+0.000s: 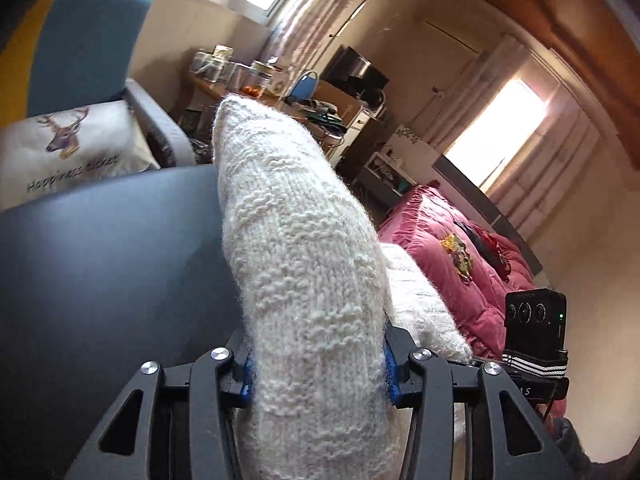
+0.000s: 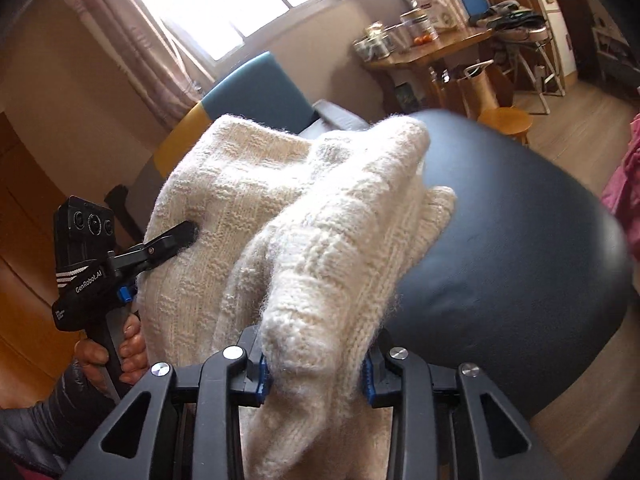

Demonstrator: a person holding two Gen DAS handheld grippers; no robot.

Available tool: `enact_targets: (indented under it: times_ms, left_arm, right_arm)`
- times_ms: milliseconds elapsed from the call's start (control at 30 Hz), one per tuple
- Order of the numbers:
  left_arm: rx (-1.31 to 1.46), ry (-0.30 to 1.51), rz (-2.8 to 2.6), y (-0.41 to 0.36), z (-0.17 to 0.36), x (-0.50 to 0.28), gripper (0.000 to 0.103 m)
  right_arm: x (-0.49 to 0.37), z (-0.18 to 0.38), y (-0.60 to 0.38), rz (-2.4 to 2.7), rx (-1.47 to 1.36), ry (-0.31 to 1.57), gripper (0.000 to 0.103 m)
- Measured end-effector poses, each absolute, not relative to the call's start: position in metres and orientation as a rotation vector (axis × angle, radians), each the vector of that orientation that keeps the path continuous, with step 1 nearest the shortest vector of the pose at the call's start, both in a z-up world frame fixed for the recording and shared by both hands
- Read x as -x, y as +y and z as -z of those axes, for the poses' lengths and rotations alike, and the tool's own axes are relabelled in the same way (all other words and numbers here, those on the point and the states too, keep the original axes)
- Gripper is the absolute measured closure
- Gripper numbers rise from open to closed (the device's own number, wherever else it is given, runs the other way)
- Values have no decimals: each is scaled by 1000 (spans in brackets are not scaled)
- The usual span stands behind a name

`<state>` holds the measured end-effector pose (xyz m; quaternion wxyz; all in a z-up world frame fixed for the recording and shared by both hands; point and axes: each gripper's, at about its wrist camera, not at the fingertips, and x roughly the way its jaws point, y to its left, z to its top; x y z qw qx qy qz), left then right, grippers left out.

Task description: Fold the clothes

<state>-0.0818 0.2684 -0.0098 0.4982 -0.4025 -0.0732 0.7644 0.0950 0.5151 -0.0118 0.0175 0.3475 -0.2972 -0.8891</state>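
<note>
A cream knitted sweater (image 1: 296, 264) is lifted in thick folds above the dark round table (image 1: 100, 264). My left gripper (image 1: 318, 376) is shut on one bunched fold, blue pads pressing both sides. In the right wrist view my right gripper (image 2: 314, 372) is shut on another bunched fold of the sweater (image 2: 256, 200), above the table (image 2: 500, 240). The left gripper (image 2: 176, 240) shows there too, at the left, its fingers sunk into the knit. A person's hand (image 2: 128, 344) holds its handle. The sweater hides its own lower part.
A blue and yellow sofa with a deer cushion (image 1: 68, 148) stands behind the table. Pink bedding (image 1: 460, 248) lies to the right. A wooden side table with jars (image 2: 420, 48) and a wooden stool (image 2: 506, 120) stand farther off.
</note>
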Motion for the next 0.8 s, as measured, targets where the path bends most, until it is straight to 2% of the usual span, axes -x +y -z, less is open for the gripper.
enact_targets:
  times_ms: [100,200,233,300,400,500,567,733,800]
  left_arm:
    - [1071,-95,-1844,319,31,105,49]
    - [1220,156,-1896,368,86,112,45]
    - [1236,207,-1915,378,99,112,39]
    - [1222,187,-1946,380,108,115,33]
    - [1250,153,-1936,376,104,124,30]
    - [1195,161,-2003,369,89,121,30]
    - [1121,158,-2068,362,74,114,31]
    - [1029,107,-2072,355,55,86,25]
    - [1028,134,-2051,359,60,76,24]
  right_arm:
    - [-92,39,544,2848,-1226,-945,70]
    - [-87,91,569,2885,-1502,-907,69]
    - [-92,96,570,2908,-1399,-932,68]
    - [-99,98,572,2907,-1351,-995,67]
    - [-105,99,575,2901,-1317,-1012,62]
    - [-112,100,589,2826,-1272,-1155,60]
    - [-120,83,590,2890,-1234,-1118,60]
    - [-113,23,554,3152,-1041,-552,60]
    - [-102,19,536,3110,-1072,-379,61]
